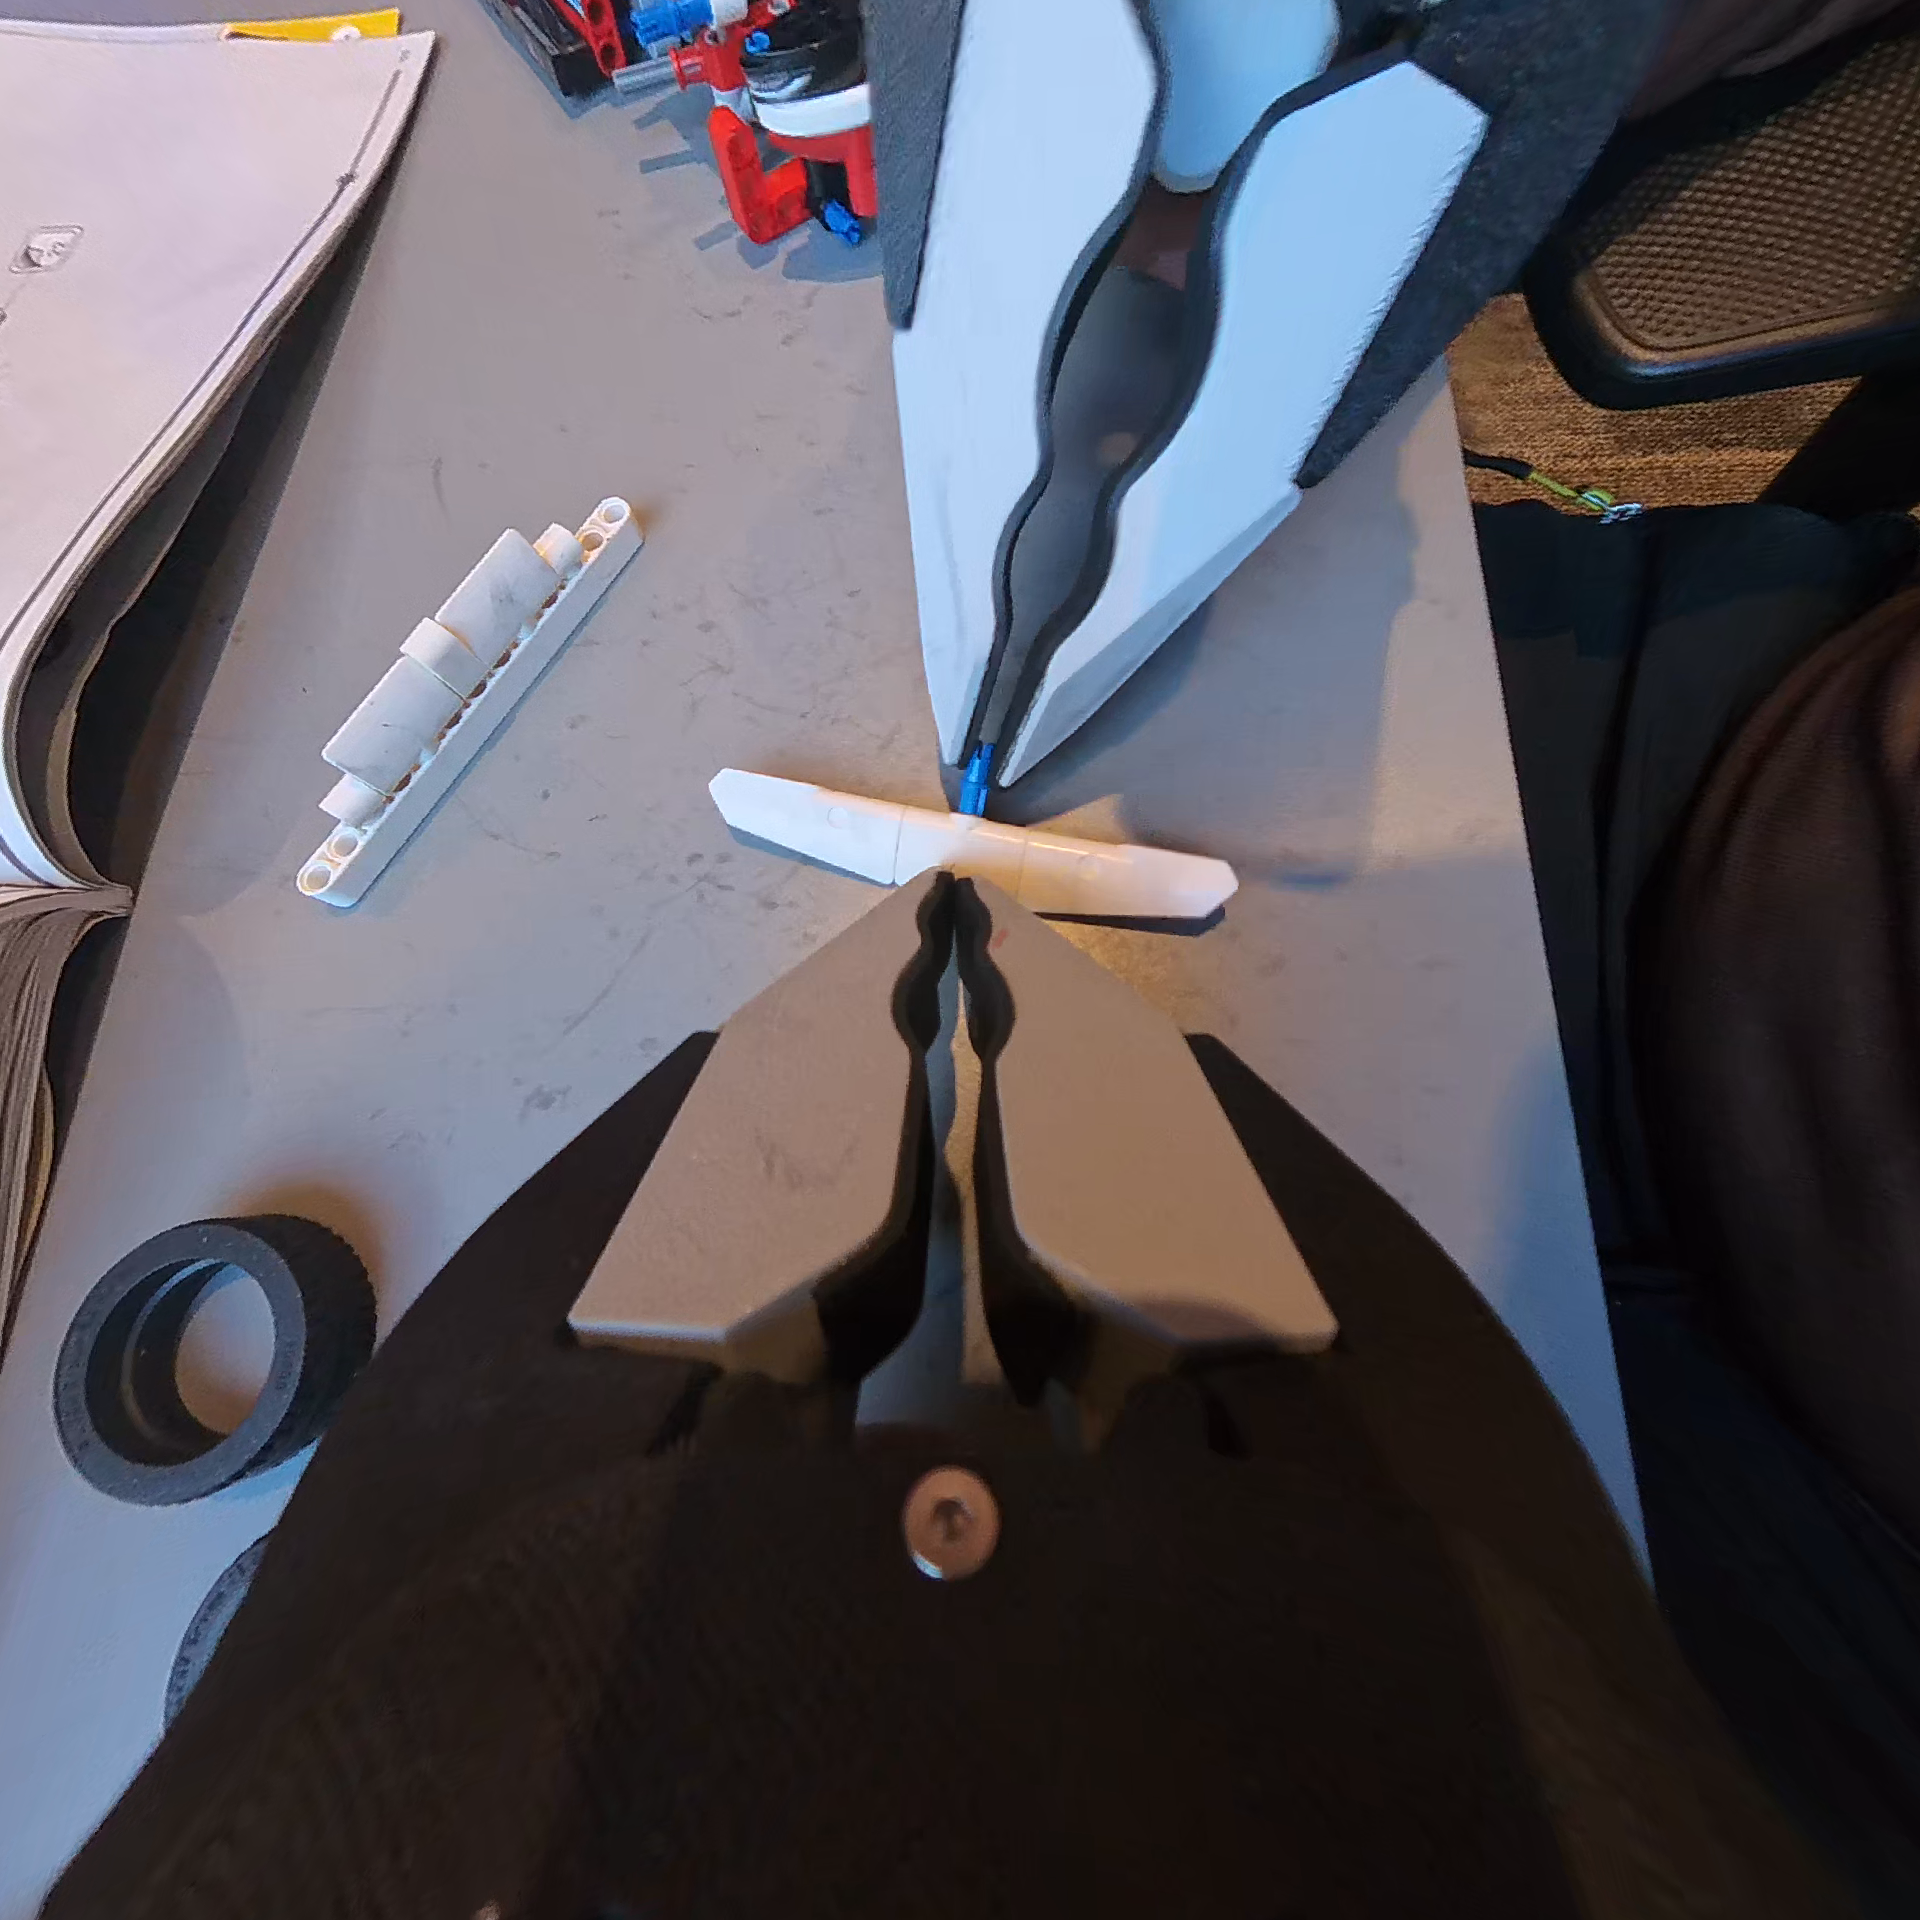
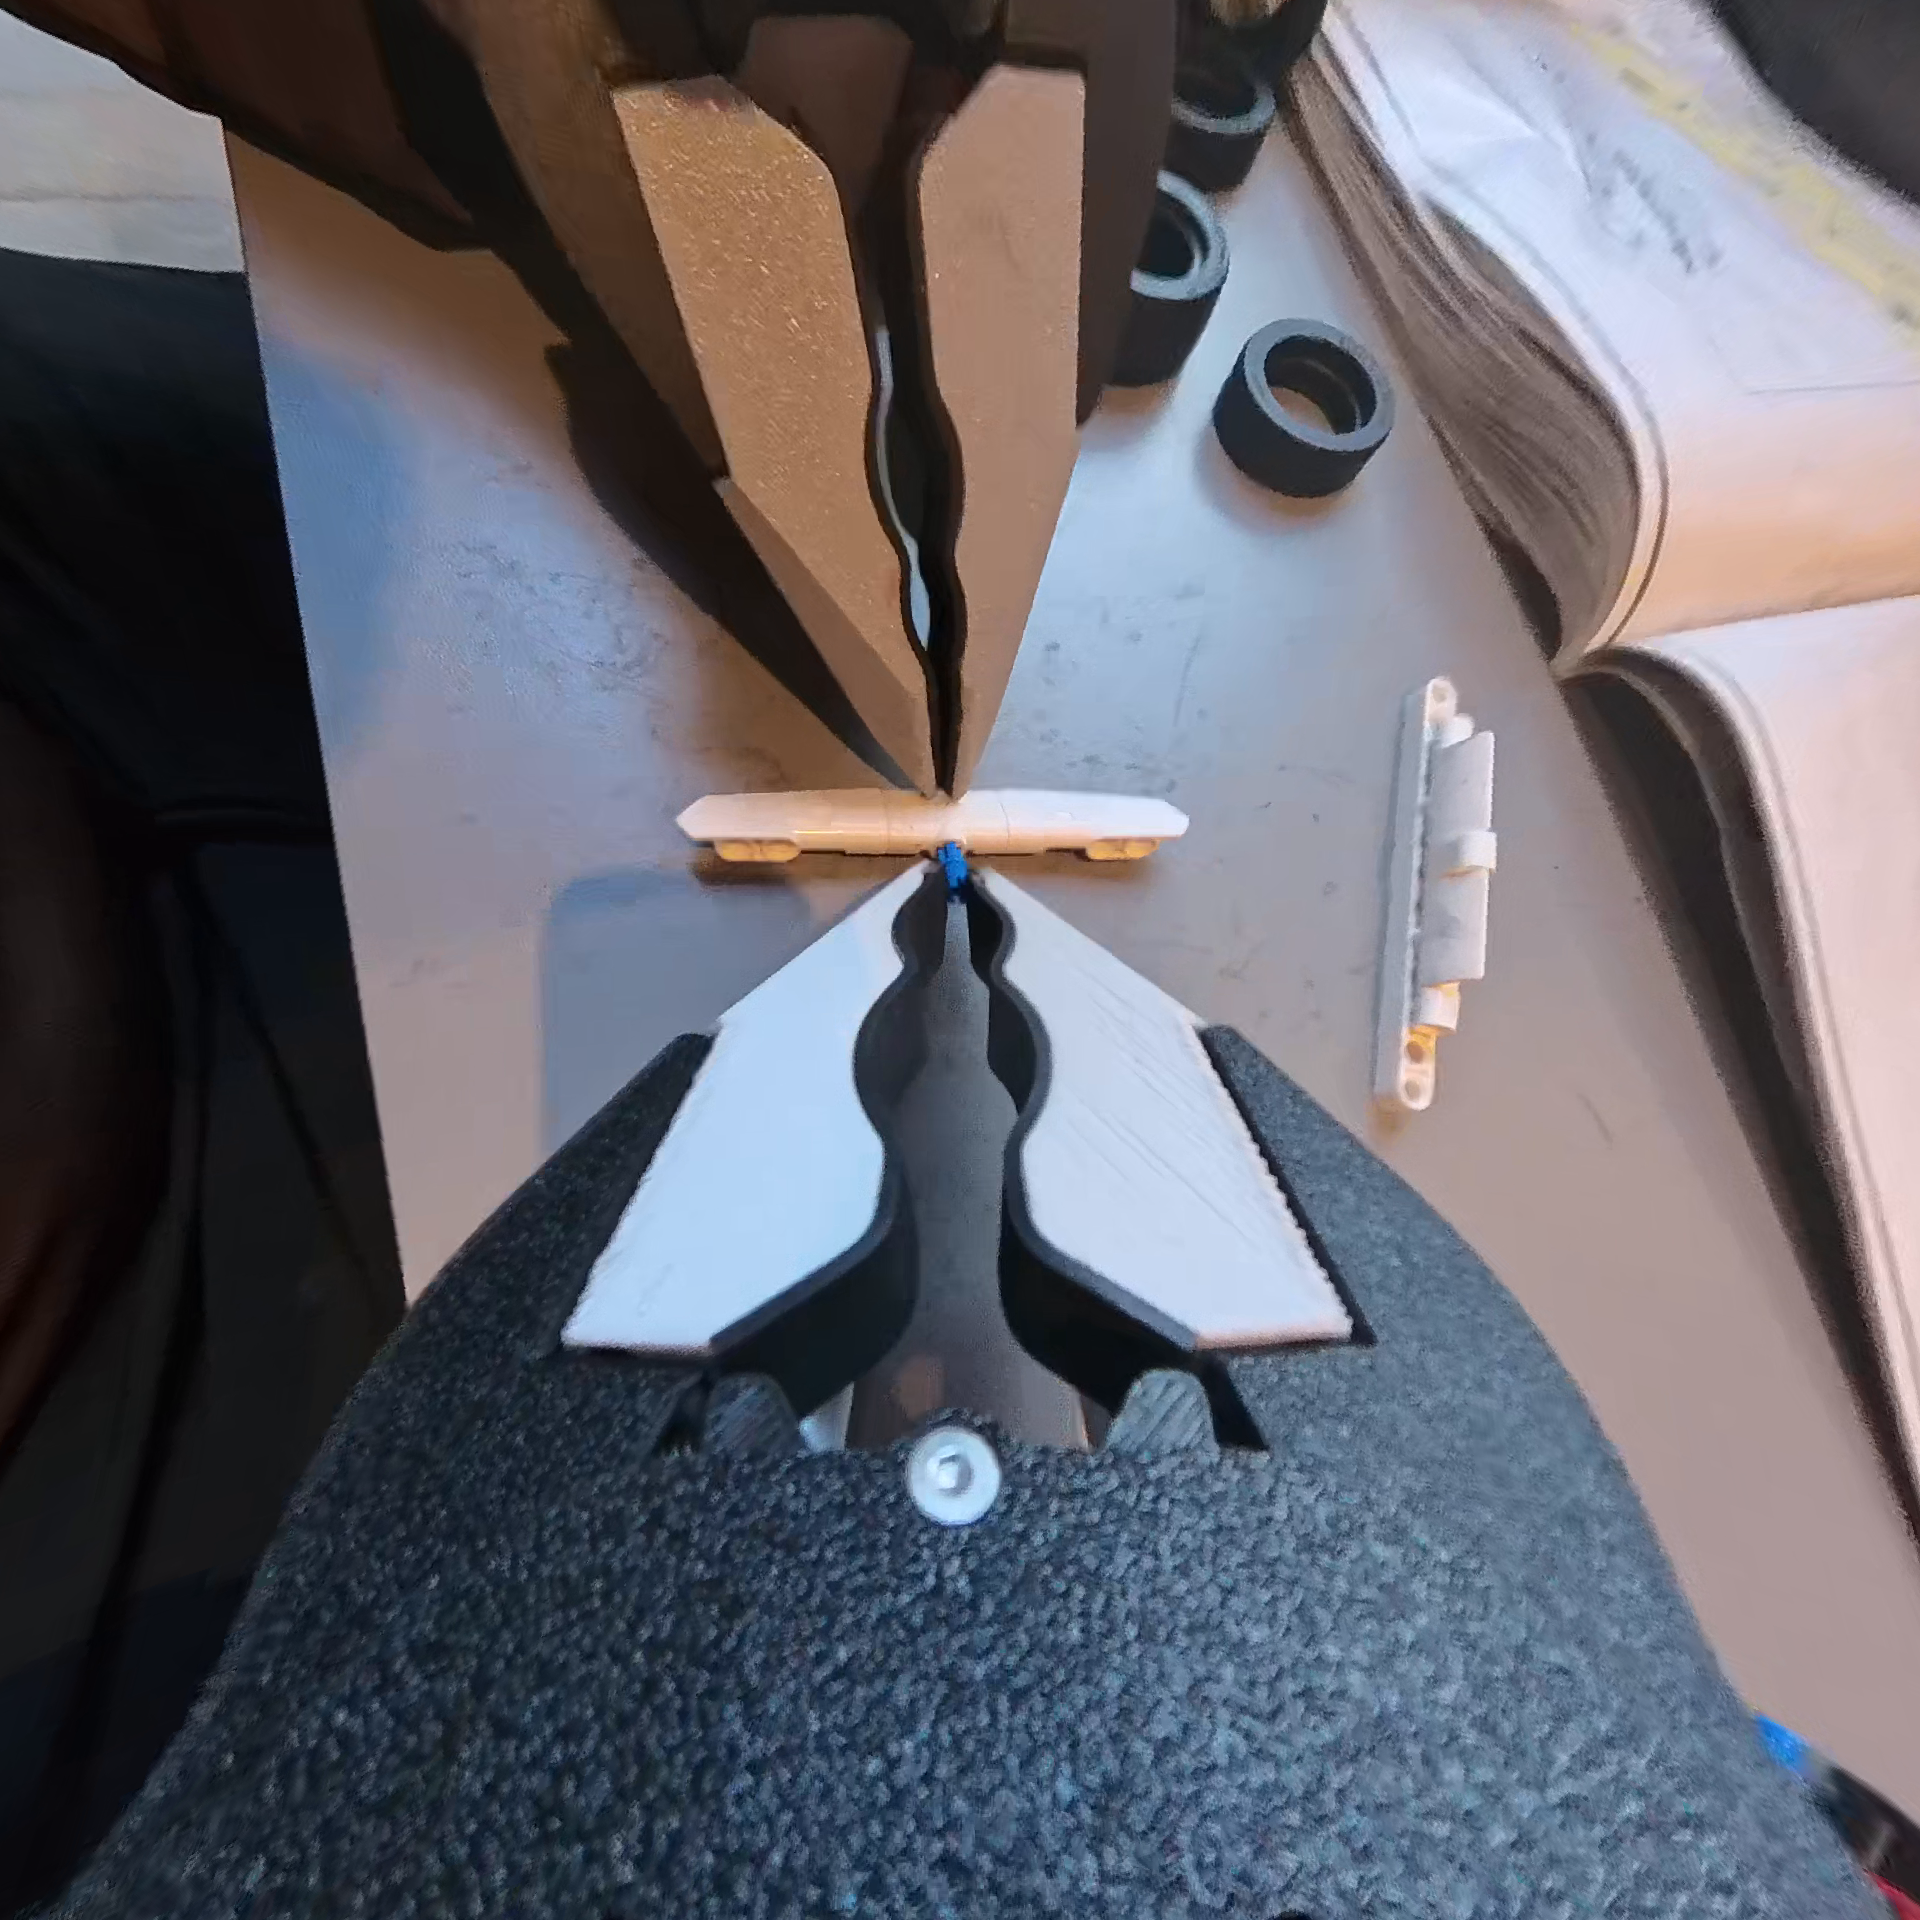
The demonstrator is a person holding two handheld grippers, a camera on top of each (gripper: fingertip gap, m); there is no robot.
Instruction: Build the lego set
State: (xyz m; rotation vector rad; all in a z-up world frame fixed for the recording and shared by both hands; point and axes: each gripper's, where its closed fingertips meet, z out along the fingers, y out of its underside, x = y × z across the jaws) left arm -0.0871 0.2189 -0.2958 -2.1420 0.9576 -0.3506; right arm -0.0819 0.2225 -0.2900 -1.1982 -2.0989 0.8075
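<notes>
A long white lego piece (image 1: 831, 826) lies across the grey table (image 1: 623, 1039); in the right wrist view (image 2: 831, 821) tan pins show under it. My left gripper (image 1: 954, 883), with grey fingers, is shut, and its tips touch the middle of the piece's near side. My right gripper (image 2: 951, 883), with white fingers, is shut on a small blue pin (image 2: 950, 864). It holds the pin against the middle of the piece from the opposite side. In the left wrist view the right gripper (image 1: 982, 774) comes in from the top with the blue pin (image 1: 975, 792) at its tips.
A white beam with white cylinders (image 1: 468, 707) (image 2: 1439, 894) lies to one side. Black tyres (image 1: 213, 1361) (image 2: 1304, 421) sit near an open instruction booklet (image 1: 156, 312) (image 2: 1714, 416). A red partly built model (image 1: 769, 135) stands at the back. The table edge (image 1: 1507, 831) is close by.
</notes>
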